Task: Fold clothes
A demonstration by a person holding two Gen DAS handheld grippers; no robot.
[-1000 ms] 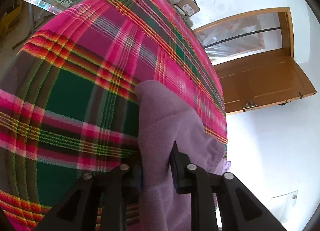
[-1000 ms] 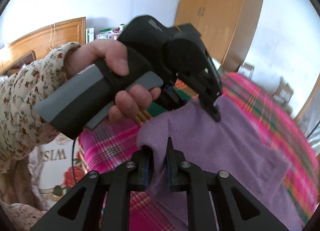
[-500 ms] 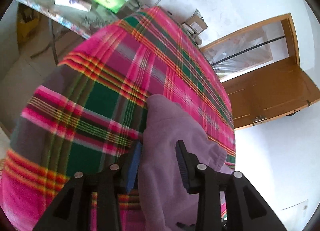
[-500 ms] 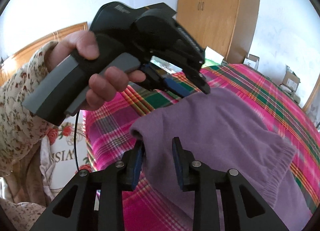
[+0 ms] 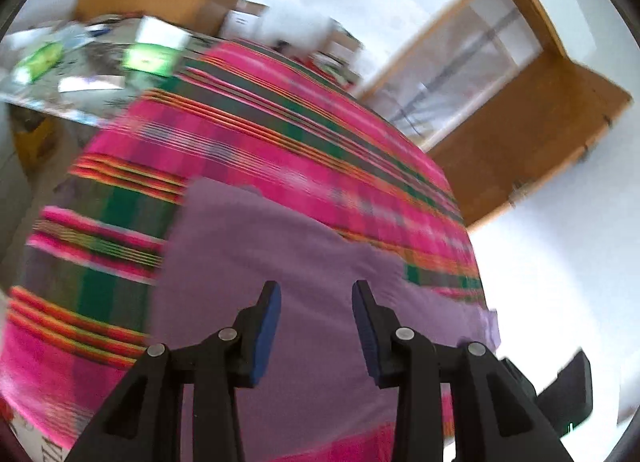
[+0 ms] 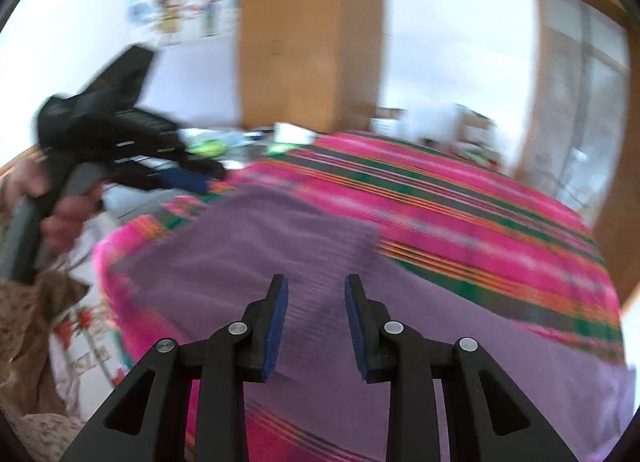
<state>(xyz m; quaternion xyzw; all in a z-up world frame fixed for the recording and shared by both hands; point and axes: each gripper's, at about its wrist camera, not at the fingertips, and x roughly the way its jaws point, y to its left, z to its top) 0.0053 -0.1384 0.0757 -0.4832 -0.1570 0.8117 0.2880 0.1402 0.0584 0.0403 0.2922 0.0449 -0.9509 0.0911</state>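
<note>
Left wrist: left gripper (image 5: 316, 294) jaws parted, nothing between its 2 pads, having just let go. Purple garment (image 5: 280, 262) flat on plaid bedspread (image 5: 280, 150), under the fingers, spreading to 4 o'clock.

Right wrist: right gripper (image 6: 316, 290) likewise parted and empty. Garment (image 6: 280, 246) below; left gripper (image 6: 192, 178) at 9 o'clock, blurred.
</note>
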